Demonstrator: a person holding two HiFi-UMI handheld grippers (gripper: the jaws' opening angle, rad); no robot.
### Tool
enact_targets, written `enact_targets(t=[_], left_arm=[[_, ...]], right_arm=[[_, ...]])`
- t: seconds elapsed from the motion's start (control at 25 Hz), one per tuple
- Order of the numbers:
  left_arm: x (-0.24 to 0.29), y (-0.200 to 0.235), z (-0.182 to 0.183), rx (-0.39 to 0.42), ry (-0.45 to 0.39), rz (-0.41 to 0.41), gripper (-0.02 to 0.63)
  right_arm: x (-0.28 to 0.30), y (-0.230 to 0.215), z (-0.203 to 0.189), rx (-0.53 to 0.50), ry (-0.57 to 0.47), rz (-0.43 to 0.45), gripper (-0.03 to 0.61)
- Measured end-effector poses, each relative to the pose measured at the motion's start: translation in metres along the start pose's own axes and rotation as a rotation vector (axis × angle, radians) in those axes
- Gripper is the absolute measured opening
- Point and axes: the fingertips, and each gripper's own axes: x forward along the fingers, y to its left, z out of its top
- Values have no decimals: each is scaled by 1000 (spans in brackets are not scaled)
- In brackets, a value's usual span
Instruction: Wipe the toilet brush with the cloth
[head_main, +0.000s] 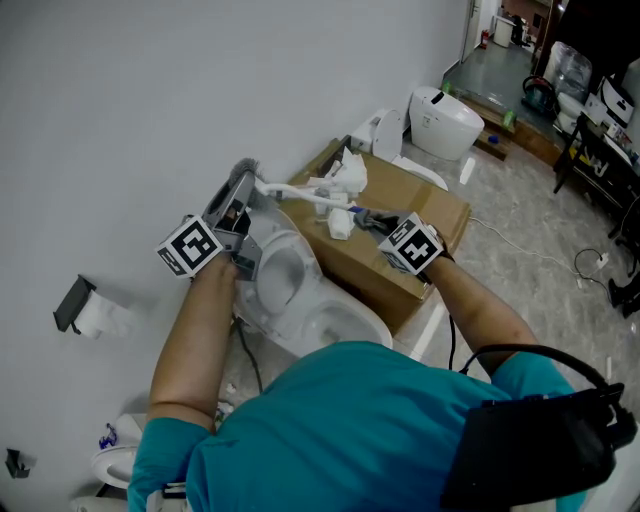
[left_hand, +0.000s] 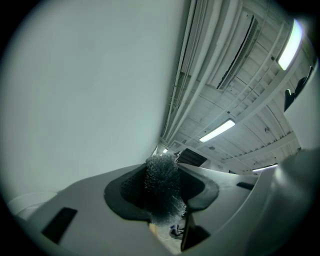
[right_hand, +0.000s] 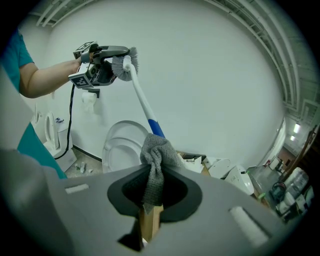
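wall (head_main: 150, 100) — plain white | floor (head_main: 560, 290) — pale grey | cardboard box (head_main: 440, 212) against wall | ceiling strip lights (left_hand: 217, 131) lit

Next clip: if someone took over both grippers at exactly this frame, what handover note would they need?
Left claw: shut on the bristle head of the toilet brush, held up near the wall above the toilet, with the handle slanting down toward the right claw.
Right claw: shut on the grey cloth, which is bunched against the handle at its blue section.
Done: both things are gripped and the cloth is on the handle. How much has been wiped can't be told.
Left: probably run the cloth along the white handle toward the head.
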Motion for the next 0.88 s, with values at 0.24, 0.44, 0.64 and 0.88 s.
enact_targets(t=[0.24, 0.44, 0.64, 0.88], left_arm=[[-3, 1, 2, -6, 1, -3, 161], [-5, 1, 4, -10, -1, -7, 161], [-8, 2, 6, -19, -6, -10, 161], [-12, 8, 13, -25, -16, 3, 161]], right_arm=[[-3, -7, -11, 9, 15, -13, 21], [-4, -13, -23, 14, 34, -23, 21], [-6, -20, -34, 25, 51, -37, 21], [-3, -32, -47, 45, 75, -61, 21]])
